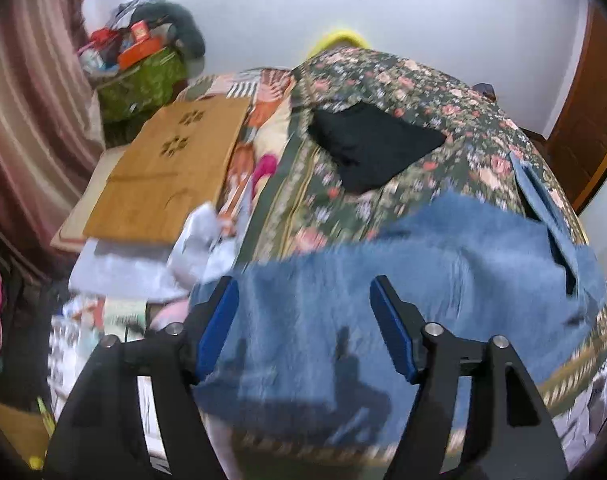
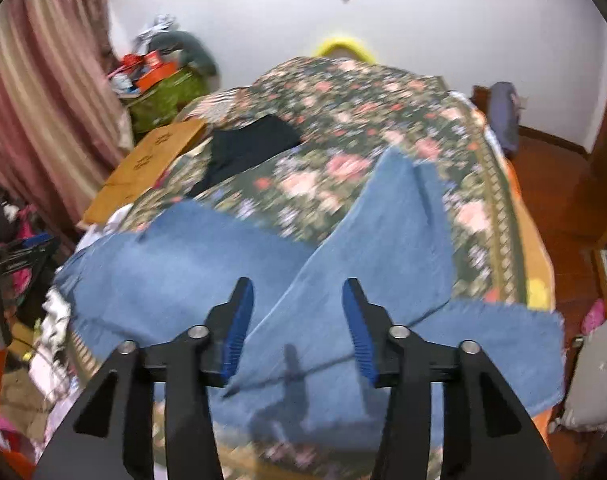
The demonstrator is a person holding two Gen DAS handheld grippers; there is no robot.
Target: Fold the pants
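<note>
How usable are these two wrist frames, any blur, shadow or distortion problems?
Left wrist: motion blur smears the jeans and floral bedspread; the left tool stays sharp and throws a shadow on the denim. Right wrist: same blur, the right tool is crisp, with a shadow below it. Both: heavy fisheye bending, dark corner vignette, no glare.

Matt blue denim pants [image 2: 207, 264], floral cloth bedspread [image 1: 403, 80]; smooth wooden board [image 1: 167, 172]

One blue jeans [image 2: 295, 264], one black garment [image 1: 367, 144], one wooden board [image 1: 163, 172]
</note>
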